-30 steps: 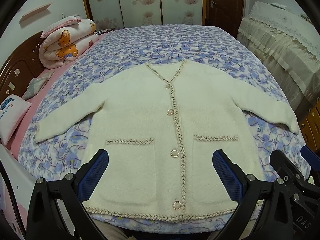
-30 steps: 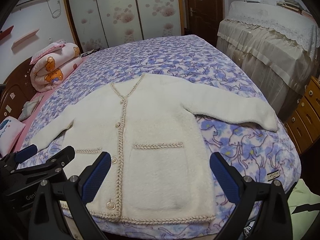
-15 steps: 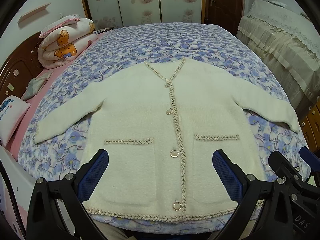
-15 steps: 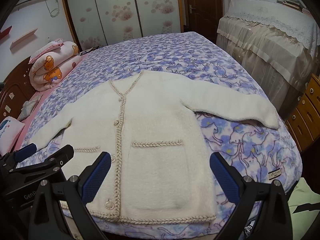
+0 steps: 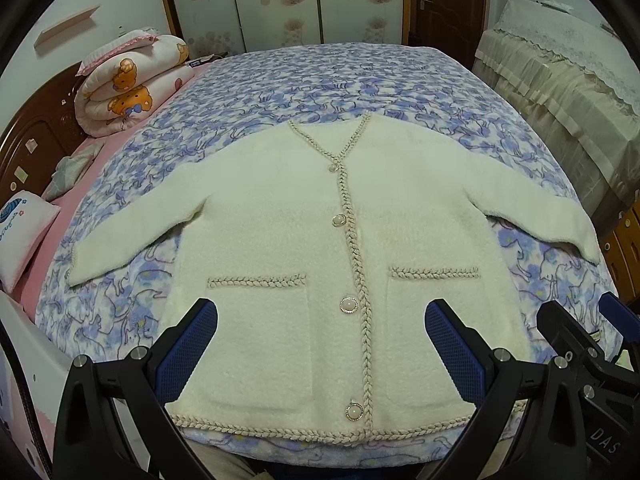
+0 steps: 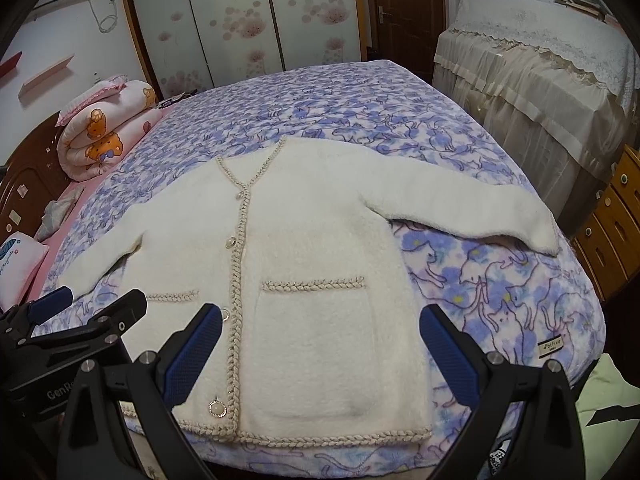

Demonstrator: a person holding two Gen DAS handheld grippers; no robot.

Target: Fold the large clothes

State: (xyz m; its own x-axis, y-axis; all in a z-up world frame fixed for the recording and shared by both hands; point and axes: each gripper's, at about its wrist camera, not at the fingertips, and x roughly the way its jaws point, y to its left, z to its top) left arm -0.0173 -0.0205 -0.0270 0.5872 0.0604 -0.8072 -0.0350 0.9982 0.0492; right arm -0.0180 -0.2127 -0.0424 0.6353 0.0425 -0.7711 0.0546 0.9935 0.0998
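The left gripper (image 5: 320, 344) hangs above the near hem of the cardigan (image 5: 280, 240) with its jaws spread wide and nothing between them; its blue pads (image 5: 188, 348) are clear of the fabric. The right gripper (image 6: 320, 344) is likewise wide apart and empty, poised over the garment's right pocket (image 6: 316, 344). Each tool shows at the rim of the other's view, side by side and close but not touching.

The cardigan, cream and fuzzy, lies flat and face up on the blue floral blanket (image 5: 320, 92), buttoned down the front, both sleeves spread out to the sides. Its braided hem (image 5: 320, 436) runs just inside the near edge of the bed. The right sleeve cuff (image 6: 544, 240) reaches nearly to the bed's right edge, close to a wooden drawer unit (image 6: 612, 232). The left cuff (image 5: 80, 264) ends near the blanket's left border, where a pink sheet (image 5: 92, 152) begins.

Beyond the collar (image 5: 332, 140) a broad stretch of blanket lies bare up to the far edge. A rolled quilt (image 5: 132, 84) sits well apart at the far left corner. A lace-covered piece of furniture (image 6: 540, 80) stands to the right, with a gap between it and the bed.
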